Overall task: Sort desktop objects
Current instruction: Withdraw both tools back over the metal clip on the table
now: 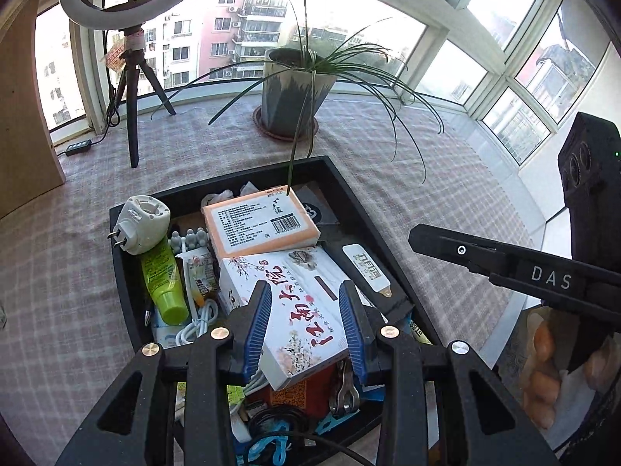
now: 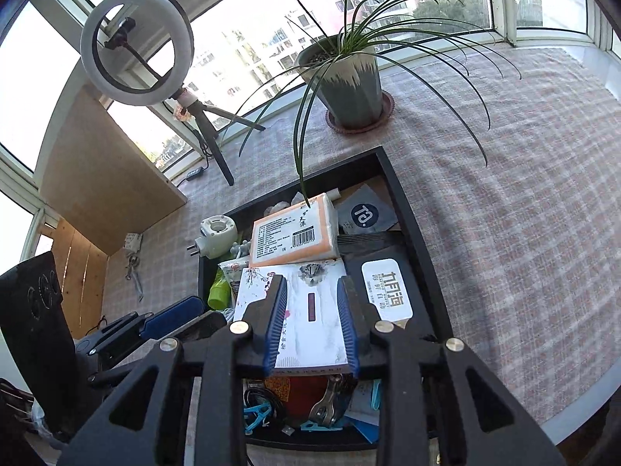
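Observation:
A black tray [image 1: 361, 209] [image 2: 407, 209] on the checked cloth is piled with objects. On top lie a white flowered box [image 1: 302, 310] [image 2: 310, 310] and an orange-edged tissue pack [image 1: 260, 225] [image 2: 295, 233]. A white plug-in device [image 1: 141, 225] [image 2: 217, 233], a green tube [image 1: 163, 279] [image 2: 219, 291], a white cable [image 1: 198, 326] and a black pouch with a white label [image 1: 366, 268] [image 2: 388, 291] also lie there. My left gripper [image 1: 306, 303] hovers open above the flowered box. My right gripper [image 2: 312, 295] is open above the same box, and its arm shows in the left wrist view [image 1: 504, 268].
A potted plant [image 1: 295, 89] [image 2: 349, 85] with long drooping leaves stands behind the tray. A ring light on a tripod [image 1: 128, 89] [image 2: 136, 46] stands at the back left. A wooden board [image 2: 104, 178] leans at the left. Keys [image 2: 134, 264] lie on the cloth.

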`<state>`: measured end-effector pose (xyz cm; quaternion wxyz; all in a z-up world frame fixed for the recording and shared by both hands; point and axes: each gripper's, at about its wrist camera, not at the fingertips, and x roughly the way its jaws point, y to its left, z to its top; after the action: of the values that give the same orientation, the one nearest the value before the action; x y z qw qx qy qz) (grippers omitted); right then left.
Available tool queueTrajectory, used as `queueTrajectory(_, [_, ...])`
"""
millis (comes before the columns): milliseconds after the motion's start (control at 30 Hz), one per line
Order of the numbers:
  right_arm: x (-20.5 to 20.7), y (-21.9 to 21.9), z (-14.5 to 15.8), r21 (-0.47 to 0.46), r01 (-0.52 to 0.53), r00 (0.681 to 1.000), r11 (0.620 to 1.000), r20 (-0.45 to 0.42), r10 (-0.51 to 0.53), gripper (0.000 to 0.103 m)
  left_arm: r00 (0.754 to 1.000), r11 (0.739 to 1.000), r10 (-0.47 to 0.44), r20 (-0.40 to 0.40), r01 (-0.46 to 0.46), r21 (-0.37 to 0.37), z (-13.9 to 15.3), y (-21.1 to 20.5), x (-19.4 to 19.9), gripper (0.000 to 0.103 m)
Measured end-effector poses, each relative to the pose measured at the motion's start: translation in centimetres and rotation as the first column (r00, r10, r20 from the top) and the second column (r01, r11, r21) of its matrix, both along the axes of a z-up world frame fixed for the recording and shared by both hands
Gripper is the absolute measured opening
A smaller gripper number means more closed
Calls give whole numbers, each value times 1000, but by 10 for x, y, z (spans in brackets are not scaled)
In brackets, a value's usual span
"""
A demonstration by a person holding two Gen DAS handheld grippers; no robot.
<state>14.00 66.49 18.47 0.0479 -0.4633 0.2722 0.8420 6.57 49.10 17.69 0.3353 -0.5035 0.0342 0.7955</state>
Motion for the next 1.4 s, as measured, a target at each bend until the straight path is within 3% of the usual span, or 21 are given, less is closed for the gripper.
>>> queueTrajectory(200, [-6,-28,-4,16,-36,999,999,-2,36,33,999,999,44,-3,-44,-28,-4,-40,-8,34])
queueTrajectory(500, [-23,-88,-4,3,-88,996,996,-3,88,33,993,992,117,-9,-117,-37,-5,-122,-23,33])
queueTrajectory(967, [-88,-232,-4,-3,-222,975,975,-2,222,35,970,967,242,-2,-241,-83,-24,-281,-80,34])
queueTrajectory(1133, [-123,-280,-10,-8,-264,965,965,6,264,35,949,944,314,2,-312,-110,-38,-343,-113,34])
queueTrajectory(1400, [-194,-347,-30,-23,-337,940,941,50,338,35,892,888,450,47,-440,-135,-80,-437,-159,34])
